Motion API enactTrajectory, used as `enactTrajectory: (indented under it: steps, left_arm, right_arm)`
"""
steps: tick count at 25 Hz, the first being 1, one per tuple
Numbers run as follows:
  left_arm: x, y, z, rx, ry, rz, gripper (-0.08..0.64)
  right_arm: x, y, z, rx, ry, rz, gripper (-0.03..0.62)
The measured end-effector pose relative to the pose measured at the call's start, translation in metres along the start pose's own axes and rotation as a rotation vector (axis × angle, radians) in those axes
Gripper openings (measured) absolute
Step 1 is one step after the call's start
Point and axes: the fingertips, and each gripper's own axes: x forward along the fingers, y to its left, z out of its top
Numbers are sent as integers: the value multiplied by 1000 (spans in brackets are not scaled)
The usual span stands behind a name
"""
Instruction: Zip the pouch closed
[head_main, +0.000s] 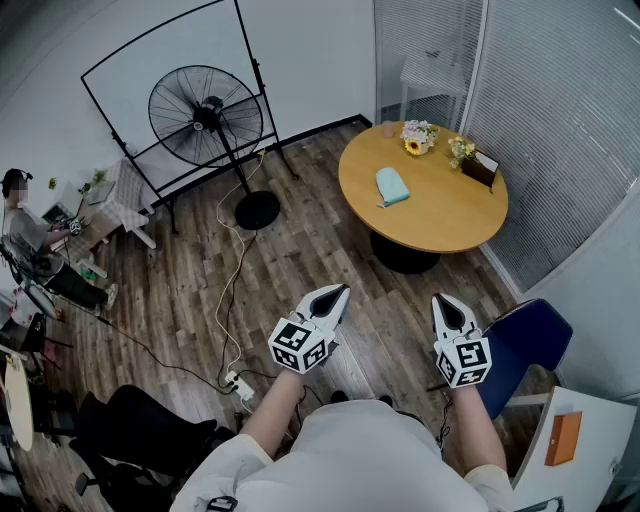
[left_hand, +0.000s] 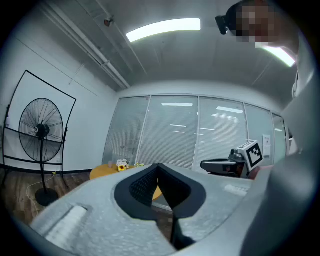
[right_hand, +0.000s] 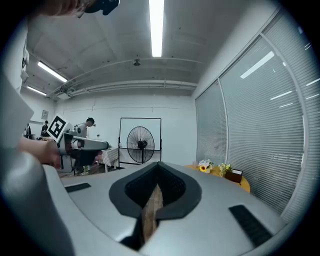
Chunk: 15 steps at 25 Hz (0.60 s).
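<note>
The teal pouch (head_main: 391, 186) lies on the round wooden table (head_main: 440, 215) across the room, far from both grippers. My left gripper (head_main: 338, 291) and right gripper (head_main: 444, 299) are held side by side in front of the person's chest, above the wooden floor and pointing toward the table. In the left gripper view the left gripper (left_hand: 158, 165) is shut with nothing in it. The right gripper (right_hand: 159, 164) is likewise shut and empty in its own view. The pouch does not show in either gripper view.
A standing fan (head_main: 205, 115) and a black frame stand at the back left, with a cable and power strip (head_main: 240, 385) on the floor. Flowers (head_main: 418, 136) sit on the table. A blue chair (head_main: 530, 345) is right, a black chair (head_main: 140, 430) lower left. A person (head_main: 30, 235) sits far left.
</note>
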Motion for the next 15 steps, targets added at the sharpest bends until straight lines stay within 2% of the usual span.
enactTrajectory:
  steps: [9, 15]
  left_arm:
    - [1, -4, -3, -14, 0, -1, 18]
    - [1, -5, -8, -20, 9, -13, 19]
  right_arm:
    - [-4, 0, 0, -12, -2, 8, 3]
    - [-2, 3, -4, 24, -7, 10, 3]
